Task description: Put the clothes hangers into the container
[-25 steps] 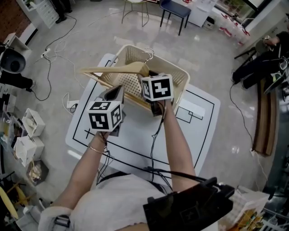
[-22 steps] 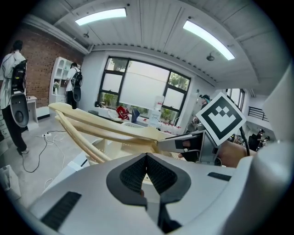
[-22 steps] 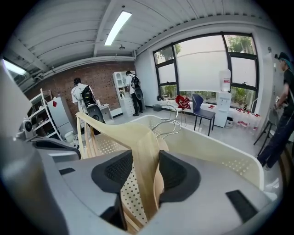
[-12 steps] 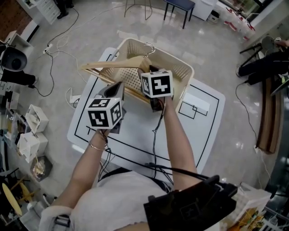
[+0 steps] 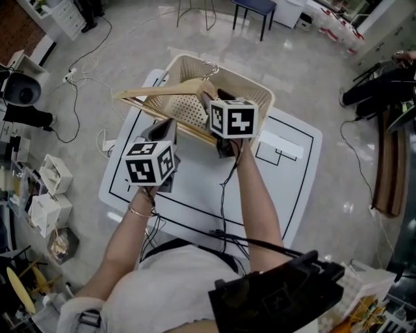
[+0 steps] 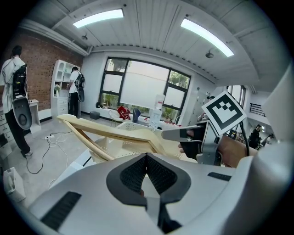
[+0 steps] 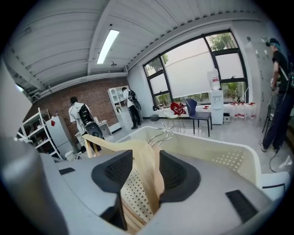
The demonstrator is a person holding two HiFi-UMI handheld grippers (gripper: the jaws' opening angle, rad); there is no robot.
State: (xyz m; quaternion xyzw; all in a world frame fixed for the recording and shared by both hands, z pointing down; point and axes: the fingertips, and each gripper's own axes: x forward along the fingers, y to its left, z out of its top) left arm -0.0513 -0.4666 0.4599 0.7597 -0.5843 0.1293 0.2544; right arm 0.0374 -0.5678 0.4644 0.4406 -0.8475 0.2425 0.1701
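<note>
A beige perforated basket [image 5: 255,99] stands at the far side of the white table [image 5: 195,195]. My right gripper [image 5: 211,103] is shut on pale wooden hangers [image 5: 156,93] at their middle, holding them over the basket's near rim. Their long arm sticks out to the left and the wire hooks [image 5: 209,66] hang above the basket. In the right gripper view the wood [image 7: 146,176] sits pinched between the pads, with the hooks [image 7: 161,133] ahead over the basket [image 7: 229,158]. My left gripper [image 5: 164,128] hovers nearer and to the left, shut and empty [image 6: 146,158], below the hangers [image 6: 115,133].
The table carries black outline markings and a flat white block [image 5: 281,145] right of the basket. Cables run from the grippers back to the person. Boxes [image 5: 40,195] and cables lie on the floor at left, and a dark chair [image 5: 257,8] stands behind the table. People [image 6: 14,87] stand by shelves.
My right gripper has rolled a little with the hangers still clamped in it, so the wooden arm tilts slightly. The left gripper has stayed where it was.
</note>
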